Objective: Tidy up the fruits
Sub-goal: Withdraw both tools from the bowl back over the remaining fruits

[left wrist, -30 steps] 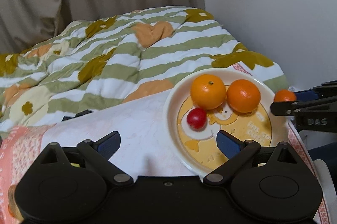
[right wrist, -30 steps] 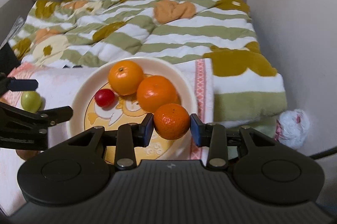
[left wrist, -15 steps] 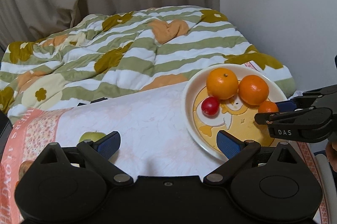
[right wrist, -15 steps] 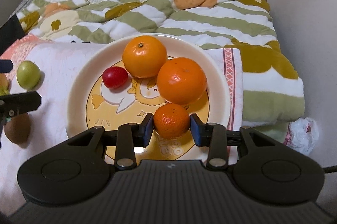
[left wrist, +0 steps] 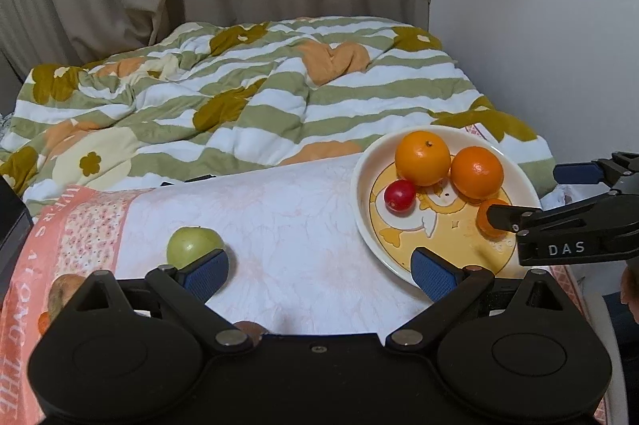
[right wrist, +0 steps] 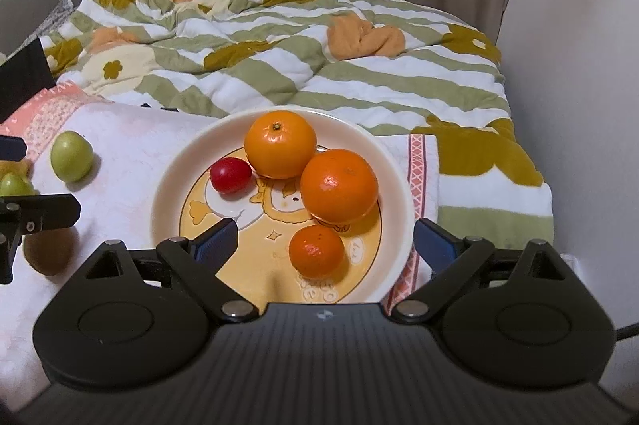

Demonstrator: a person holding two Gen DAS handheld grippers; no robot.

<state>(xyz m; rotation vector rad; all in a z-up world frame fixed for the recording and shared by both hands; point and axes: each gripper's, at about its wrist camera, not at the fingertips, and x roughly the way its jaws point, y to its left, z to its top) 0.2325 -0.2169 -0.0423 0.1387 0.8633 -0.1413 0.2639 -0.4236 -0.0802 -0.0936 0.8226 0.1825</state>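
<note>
A cream plate with a yellow cartoon print holds two oranges, a small red fruit and a small mandarin. My right gripper is open, its pads either side of the mandarin and apart from it. In the left wrist view the plate is at the right and the mandarin shows partly behind the right gripper's finger. My left gripper is open and empty over the cloth. A green fruit lies just beyond its left pad.
A pink and white cloth covers the surface. More fruit lies at the left: a green one, another green one, a brown kiwi. A striped quilt lies behind, a wall on the right.
My right gripper opened and let the small mandarin go onto the plate, then drew back. My left gripper moved back and left, so the green fruit came into view.
</note>
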